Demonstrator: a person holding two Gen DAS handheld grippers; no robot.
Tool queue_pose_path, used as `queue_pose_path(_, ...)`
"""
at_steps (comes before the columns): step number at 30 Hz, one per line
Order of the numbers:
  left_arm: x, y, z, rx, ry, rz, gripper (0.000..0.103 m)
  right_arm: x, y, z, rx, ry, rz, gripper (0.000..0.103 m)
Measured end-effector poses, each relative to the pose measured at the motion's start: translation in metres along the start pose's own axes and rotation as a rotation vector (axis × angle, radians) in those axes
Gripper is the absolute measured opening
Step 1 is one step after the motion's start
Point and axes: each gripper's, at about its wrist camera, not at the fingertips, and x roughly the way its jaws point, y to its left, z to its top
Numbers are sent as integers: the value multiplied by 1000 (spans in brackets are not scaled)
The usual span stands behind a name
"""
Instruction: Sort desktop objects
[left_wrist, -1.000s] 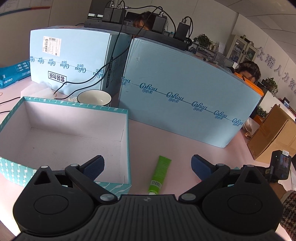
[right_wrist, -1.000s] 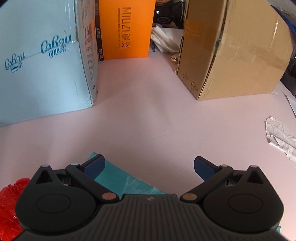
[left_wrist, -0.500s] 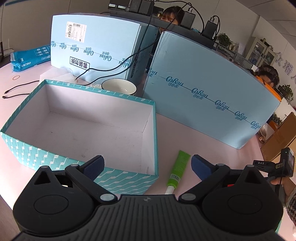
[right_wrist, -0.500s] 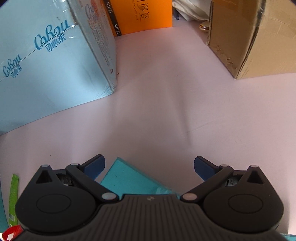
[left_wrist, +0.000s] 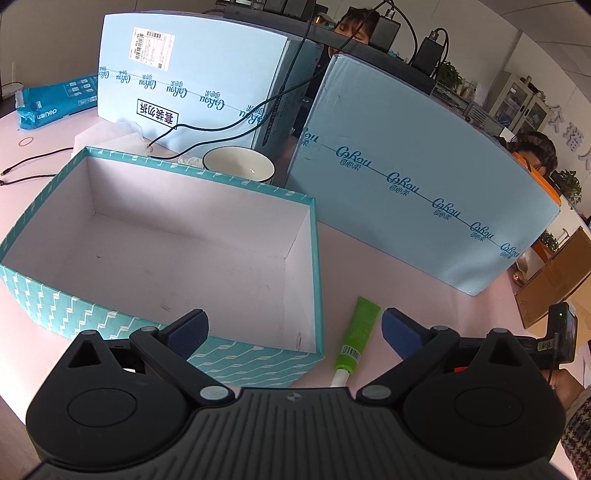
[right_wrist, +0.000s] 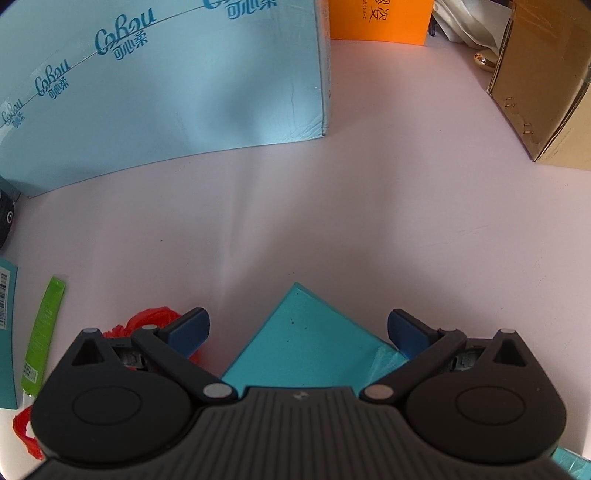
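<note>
Lying between left tongs (left_wrist: 291, 326) tips | green tube (left_wrist: 355, 336) | untouched

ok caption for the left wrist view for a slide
Open left gripper above an empty teal box and green tube.

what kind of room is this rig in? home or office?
Most likely an office or lab, not a home. People sit behind a dark shelf of chargers and cables, a glass-door cabinet stands at the far wall, and large pale-blue printed cartons crowd the pink tabletop.
</note>
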Motion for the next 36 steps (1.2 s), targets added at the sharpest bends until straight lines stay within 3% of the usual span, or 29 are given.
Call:
queue_pose_path(9,5,8,7,6,24,-29,100,3,34,-12,-47,-20,23,103)
queue_pose_path(11,5,11,8,4,26,-33,100,-7,58,-39,-65,-32,30,103)
queue_pose_path(14,4,17,9,2,20,-34,100,4,101,-34,-77,-33,18,103)
queue_pose_path(16,3,20,9,-1,9,-23,100,0,108,-37,-105,-76,0,103)
queue_pose_path(20,-3,24,8,4,-51,-7,100,-10,108,-41,-83,-247,-130,103)
queue_pose_path(24,-4,26,12,12,-101,3,100,-44,112,-50,-27,-405,-26,103)
queue_pose_path(29,-1,34,21,-55,-108,-10,100,-66,162,-82,3,-528,91,103)
queue_pose_path(34,-3,33,23,-67,-130,-21,100,-86,177,-115,31,-611,244,103)
queue_pose_path(36,-2,33,23,-66,-129,-22,100,-77,189,-116,86,-620,259,103)
